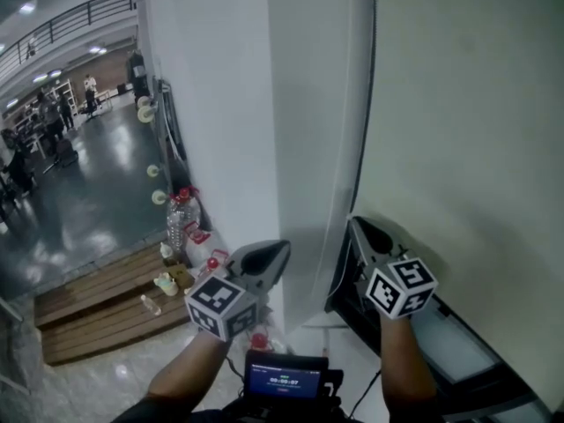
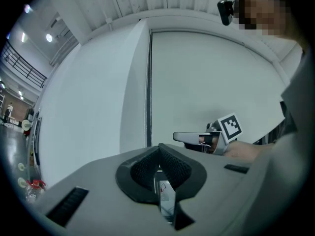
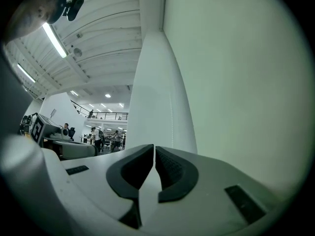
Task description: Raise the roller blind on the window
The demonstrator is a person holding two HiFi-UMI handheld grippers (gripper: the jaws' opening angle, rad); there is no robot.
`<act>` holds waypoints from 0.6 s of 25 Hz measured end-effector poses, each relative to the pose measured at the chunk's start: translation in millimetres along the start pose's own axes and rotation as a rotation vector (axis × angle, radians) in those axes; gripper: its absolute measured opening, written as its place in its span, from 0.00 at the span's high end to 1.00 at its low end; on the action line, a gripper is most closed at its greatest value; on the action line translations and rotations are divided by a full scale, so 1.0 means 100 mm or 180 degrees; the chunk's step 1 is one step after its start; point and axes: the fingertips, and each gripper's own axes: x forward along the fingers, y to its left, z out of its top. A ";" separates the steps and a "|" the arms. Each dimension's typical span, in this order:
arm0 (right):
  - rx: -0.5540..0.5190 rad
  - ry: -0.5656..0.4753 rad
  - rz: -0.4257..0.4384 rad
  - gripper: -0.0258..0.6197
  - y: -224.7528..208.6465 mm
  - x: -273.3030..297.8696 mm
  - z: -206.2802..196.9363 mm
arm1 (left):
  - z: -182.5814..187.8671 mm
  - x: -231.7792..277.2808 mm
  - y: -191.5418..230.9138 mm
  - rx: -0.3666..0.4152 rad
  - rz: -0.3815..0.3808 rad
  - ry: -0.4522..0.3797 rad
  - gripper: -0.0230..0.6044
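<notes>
The roller blind [image 1: 467, 130] is a pale sheet that fills the right of the head view, and it hangs down over the window [image 2: 206, 82] [image 3: 236, 82]. A white pillar [image 1: 308, 104] borders it on the left. In the right gripper view a thin cord [image 3: 172, 117] runs down that pillar. My right gripper [image 1: 357, 223] [image 3: 154, 149] points at the blind's left edge, its jaws a narrow slit apart with nothing visible between them. My left gripper [image 1: 280, 249] [image 2: 159, 149] is shut and empty, level, just left of the pillar. The right gripper [image 2: 177, 136] also shows in the left gripper view.
A dark window frame and sill [image 1: 441, 342] lie below the blind at lower right. Water bottles [image 1: 181, 214] and a wooden platform [image 1: 97, 298] stand at the pillar's left foot. A small screen [image 1: 286, 379] sits at my chest. People stand far off in the hall [image 1: 53, 122].
</notes>
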 end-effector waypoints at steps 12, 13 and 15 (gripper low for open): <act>-0.0148 0.0111 0.0086 0.81 -0.31 0.78 0.04 | -0.13 0.21 0.11 -0.0049 -0.0103 0.0069 0.97; -0.0139 0.0120 0.0089 0.79 -0.34 0.83 0.05 | -0.13 0.21 0.10 -0.0050 -0.0100 0.0081 0.97; -0.0119 0.0139 0.0108 0.75 -0.39 0.91 0.09 | -0.12 0.20 0.08 -0.0060 -0.0083 0.0099 0.97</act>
